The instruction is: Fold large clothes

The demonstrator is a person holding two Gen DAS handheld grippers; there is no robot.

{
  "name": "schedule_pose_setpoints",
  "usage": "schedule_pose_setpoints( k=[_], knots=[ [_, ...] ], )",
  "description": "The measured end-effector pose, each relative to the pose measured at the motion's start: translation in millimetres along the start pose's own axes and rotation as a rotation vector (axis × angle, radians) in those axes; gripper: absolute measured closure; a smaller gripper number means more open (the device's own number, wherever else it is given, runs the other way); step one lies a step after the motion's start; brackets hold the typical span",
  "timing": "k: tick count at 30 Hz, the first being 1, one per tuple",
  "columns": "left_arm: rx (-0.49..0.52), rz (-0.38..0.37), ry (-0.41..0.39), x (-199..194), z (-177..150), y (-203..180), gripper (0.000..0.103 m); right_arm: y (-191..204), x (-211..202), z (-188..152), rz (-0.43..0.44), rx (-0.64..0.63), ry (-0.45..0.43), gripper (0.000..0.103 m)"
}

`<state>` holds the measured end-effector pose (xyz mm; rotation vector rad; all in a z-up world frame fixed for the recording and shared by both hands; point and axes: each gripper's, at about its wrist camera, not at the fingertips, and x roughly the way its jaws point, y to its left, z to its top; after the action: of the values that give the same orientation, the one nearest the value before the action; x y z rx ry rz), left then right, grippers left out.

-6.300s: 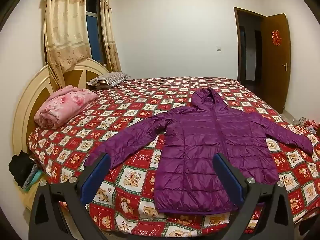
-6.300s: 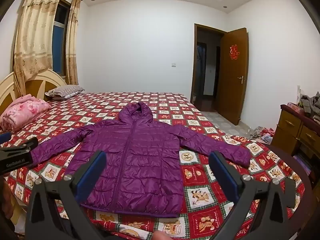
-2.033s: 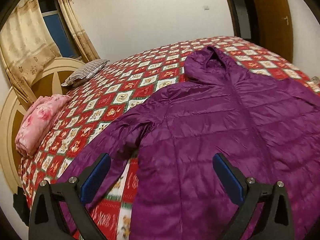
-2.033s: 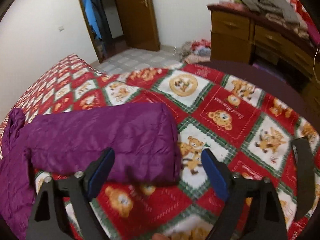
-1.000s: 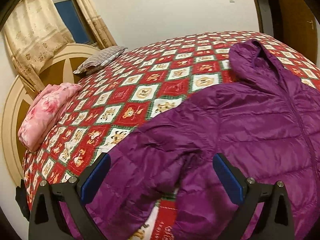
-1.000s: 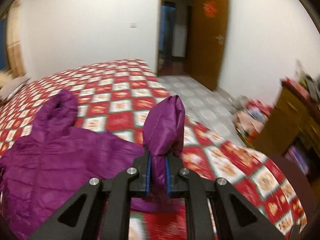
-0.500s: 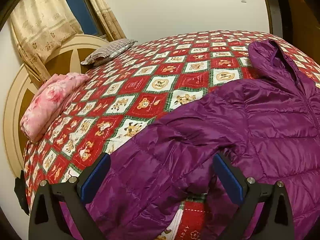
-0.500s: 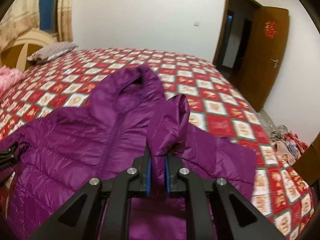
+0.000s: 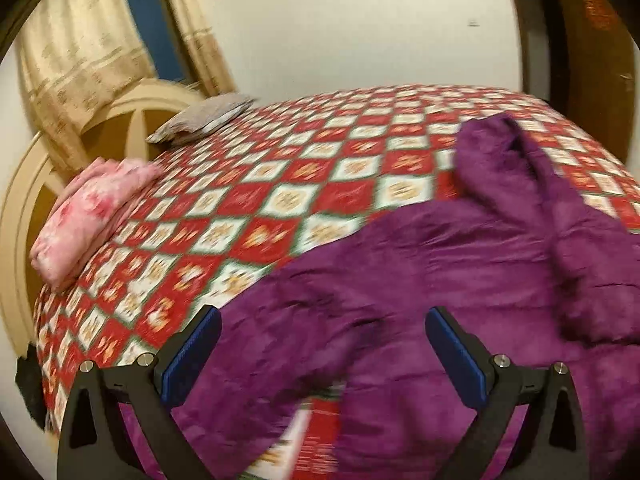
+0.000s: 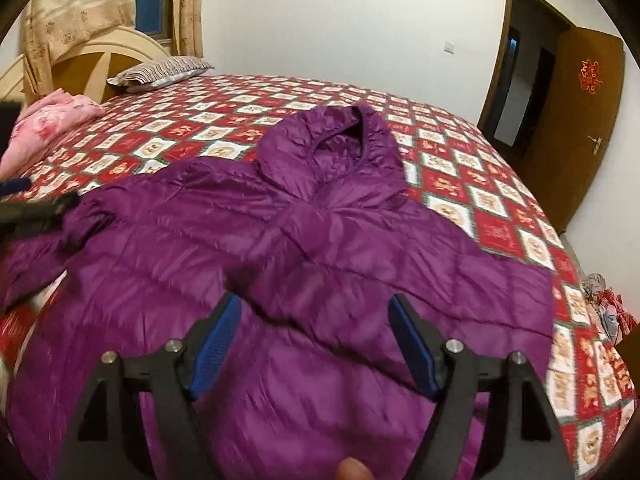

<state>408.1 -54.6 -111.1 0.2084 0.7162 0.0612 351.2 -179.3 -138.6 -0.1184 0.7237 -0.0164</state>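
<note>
1. Right wrist view: the right gripper has just been opening, and its blue pads now stand well apart with nothing pinched between them. Half a second ago they were clamped on the cuff of the jacket's right sleeve.
2. That sleeve now lies folded inward across the chest of the jacket, its cuff end resting just ahead of the open jaws. A second ago it was lifted in the air off to the side of the bed.
3. The jacket lies face up on the bed, hood toward the far wall and hem toward the camera.
4. Left wrist view: the left gripper hovers with its jaws wide open and empty over the left sleeve, which is still stretched out toward the bed's near edge. This picture is blurred, so whether a pad touches the fabric cannot be told.
5. Judged from this, the first sleeve fold is done and released; the left sleeve looks like the next part to bring in.
6. The puffy, slick fabric may spring back, so the folded sleeve may not stay flat.
</note>
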Motion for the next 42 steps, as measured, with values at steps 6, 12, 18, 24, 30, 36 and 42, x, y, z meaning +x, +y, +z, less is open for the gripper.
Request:
schedule_pose_setpoints(
  k=[6,12,18,24,30,36,42],
  knots=[
    [0.075,-0.156,0.034,-2.5,12.5,-84.6,0.001,-53.2,-14.4,-33.4,-0.084,0.088,0.022,0.019],
    [0.129,-0.236,0.086,20.8,17.9,-156.9,0.001,-82.8,-8.4,-64.1,-0.128,0.121,0.067,0.019],
    [0.181,-0.345,0.184,49.4,10.1,-206.6,0.098,-97.3,-0.9,-85.5,-0.133,0.162,0.094,0.019],
    [0.170,-0.331,0.042,15.4,21.4,-173.3,0.098,-104.9,4.7,-106.5,-0.145,0.181,0.105,0.019],
    [0.177,-0.207,-0.065,-4.9,17.4,-106.7,0.098,-106.7,5.1,-115.4,-0.137,0.206,0.083,0.018],
    [0.202,-0.167,0.025,25.2,-22.1,-105.2,0.097,-107.2,6.2,-113.7,-0.123,0.202,0.101,0.018],
    [0.220,-0.053,-0.041,21.3,-41.7,-104.6,0.097,-124.7,-27.4,-90.6,-0.128,0.236,0.049,0.062]
  ],
)
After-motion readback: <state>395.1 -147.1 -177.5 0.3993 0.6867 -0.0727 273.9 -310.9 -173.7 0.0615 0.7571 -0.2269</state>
